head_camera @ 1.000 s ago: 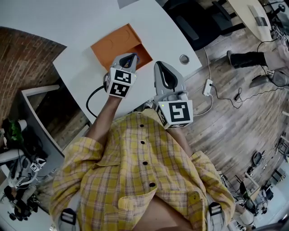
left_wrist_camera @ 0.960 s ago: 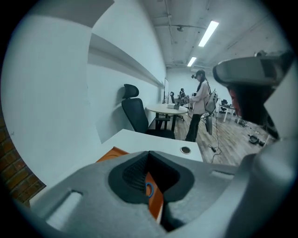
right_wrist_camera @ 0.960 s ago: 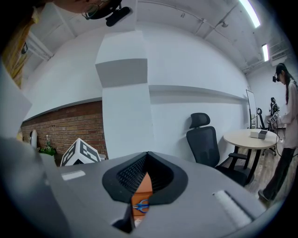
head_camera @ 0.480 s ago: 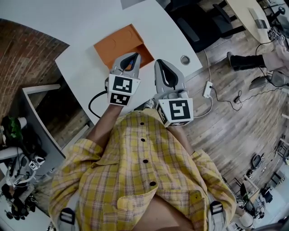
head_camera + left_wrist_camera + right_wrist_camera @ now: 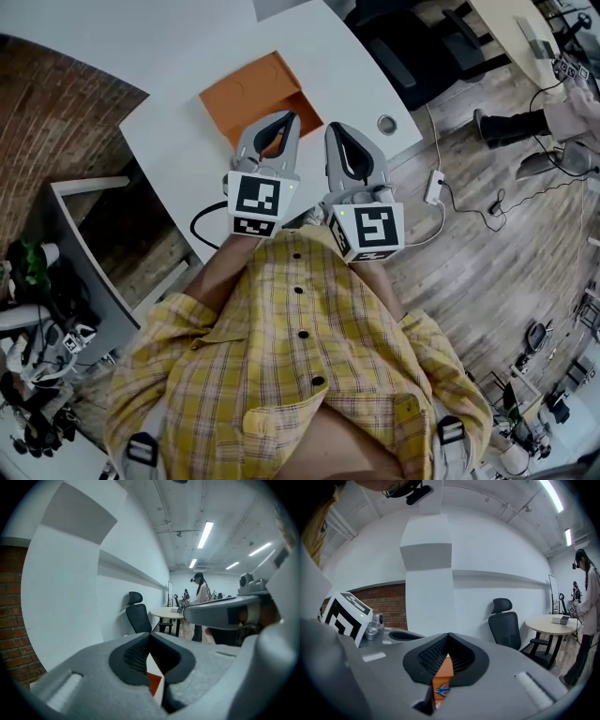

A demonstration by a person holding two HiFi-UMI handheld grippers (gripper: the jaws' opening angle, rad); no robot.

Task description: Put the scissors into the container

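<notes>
The orange container (image 5: 251, 92), a flat open box, lies on the white table (image 5: 187, 56). My left gripper (image 5: 282, 118) hovers at the box's near edge, shut and holding nothing. My right gripper (image 5: 338, 129) is just right of it over the table's edge, also shut and holding nothing. In the right gripper view, the slit under the right gripper's (image 5: 448, 635) closed tips shows blue-handled scissors (image 5: 442, 690) by the orange container (image 5: 442, 672). In the left gripper view, only a sliver of orange container (image 5: 154, 683) shows below the left gripper's (image 5: 150, 635) tips. The scissors are hidden in the head view.
A round metal grommet (image 5: 385, 123) sits near the table's right edge. A black cable (image 5: 201, 225) loops below the table edge. A black office chair (image 5: 403, 47) stands at the far side, a power strip (image 5: 433, 182) lies on the wood floor, and a grey shelf (image 5: 84, 253) stands left.
My left gripper has drawn back from over the box and swung right, so it now sits beside the right gripper. The right gripper has hardly moved.
</notes>
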